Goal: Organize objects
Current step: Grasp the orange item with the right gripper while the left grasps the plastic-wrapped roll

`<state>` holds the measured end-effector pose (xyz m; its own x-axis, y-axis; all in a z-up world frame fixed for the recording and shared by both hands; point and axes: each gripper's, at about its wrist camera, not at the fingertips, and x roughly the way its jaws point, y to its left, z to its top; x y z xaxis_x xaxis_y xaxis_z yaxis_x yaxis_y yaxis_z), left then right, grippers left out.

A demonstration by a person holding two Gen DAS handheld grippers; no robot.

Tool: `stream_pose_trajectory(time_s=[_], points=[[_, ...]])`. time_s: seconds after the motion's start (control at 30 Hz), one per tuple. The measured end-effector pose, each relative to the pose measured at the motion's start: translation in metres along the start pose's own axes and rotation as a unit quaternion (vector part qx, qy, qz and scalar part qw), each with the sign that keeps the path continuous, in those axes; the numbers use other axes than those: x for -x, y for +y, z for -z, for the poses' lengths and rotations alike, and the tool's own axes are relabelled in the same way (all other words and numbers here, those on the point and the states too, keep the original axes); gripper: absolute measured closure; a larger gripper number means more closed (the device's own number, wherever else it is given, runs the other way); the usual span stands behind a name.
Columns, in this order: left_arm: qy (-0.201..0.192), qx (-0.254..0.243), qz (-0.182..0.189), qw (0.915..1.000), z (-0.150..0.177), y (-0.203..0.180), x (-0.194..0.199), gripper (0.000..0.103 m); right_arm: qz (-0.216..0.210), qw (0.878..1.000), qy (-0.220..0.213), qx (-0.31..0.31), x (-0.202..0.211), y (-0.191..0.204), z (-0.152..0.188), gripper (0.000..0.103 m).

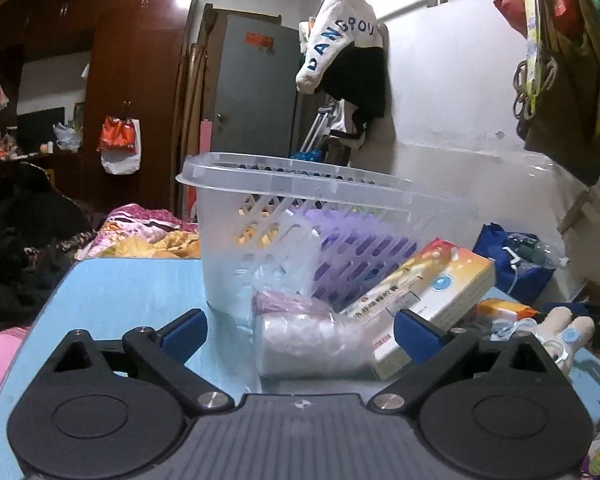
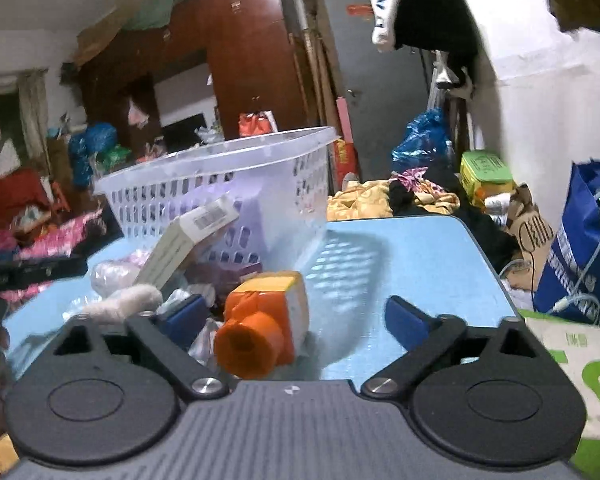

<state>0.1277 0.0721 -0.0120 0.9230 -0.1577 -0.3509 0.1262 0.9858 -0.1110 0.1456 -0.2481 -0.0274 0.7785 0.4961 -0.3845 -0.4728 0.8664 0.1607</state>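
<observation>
Translucent plastic basket (image 1: 260, 216) stands mid-frame awaiting clutter; left gripper (image 1: 300, 330) gapes around a bagged roll (image 1: 308, 344); right gripper (image 2: 296, 320) spread, empty.

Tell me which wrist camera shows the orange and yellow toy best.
The right wrist view. The orange and yellow toy lies whole on the blue table, just ahead of the open right gripper. In the left wrist view only a sliver of it shows, behind the tilted box.

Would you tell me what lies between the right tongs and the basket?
In the right wrist view, an orange-and-yellow box lies between the right tongs and basket.
</observation>
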Motion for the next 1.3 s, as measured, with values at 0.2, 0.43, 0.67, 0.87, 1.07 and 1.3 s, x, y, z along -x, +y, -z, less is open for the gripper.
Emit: stream_pose_trajectory(time_s=[0.2,0.43,0.67,0.87,1.07,1.3], points=[[0.035,0.007,0.001,0.9994,-0.002,-0.005,-0.015,0.002,-0.011,1.0,0.009,0.022,-0.011,0.008,0.009,0.028],[0.063,0.004,-0.004,0.998,-0.001,-0.013,-0.026,0.002,-0.005,1.0,-0.002,0.029,-0.007,0.007,0.013,0.048],[0.106,0.018,-0.01,0.9941,-0.001,-0.011,-0.042,0.006,0.004,0.999,-0.005,0.034,-0.009,0.008,0.013,0.058],[0.097,0.027,-0.005,0.9949,0.001,-0.008,-0.037,0.026,-0.004,0.999,-0.038,0.029,-0.001,0.007,0.016,0.059],[0.055,0.026,0.009,0.9981,0.001,-0.007,-0.022,0.027,-0.012,0.998,-0.057,0.022,0.003,0.005,0.017,0.059],[0.011,0.026,0.023,0.9993,0.0,-0.005,-0.007,0.028,-0.018,0.996,-0.085,0.007,0.008,0.002,0.019,0.059]])
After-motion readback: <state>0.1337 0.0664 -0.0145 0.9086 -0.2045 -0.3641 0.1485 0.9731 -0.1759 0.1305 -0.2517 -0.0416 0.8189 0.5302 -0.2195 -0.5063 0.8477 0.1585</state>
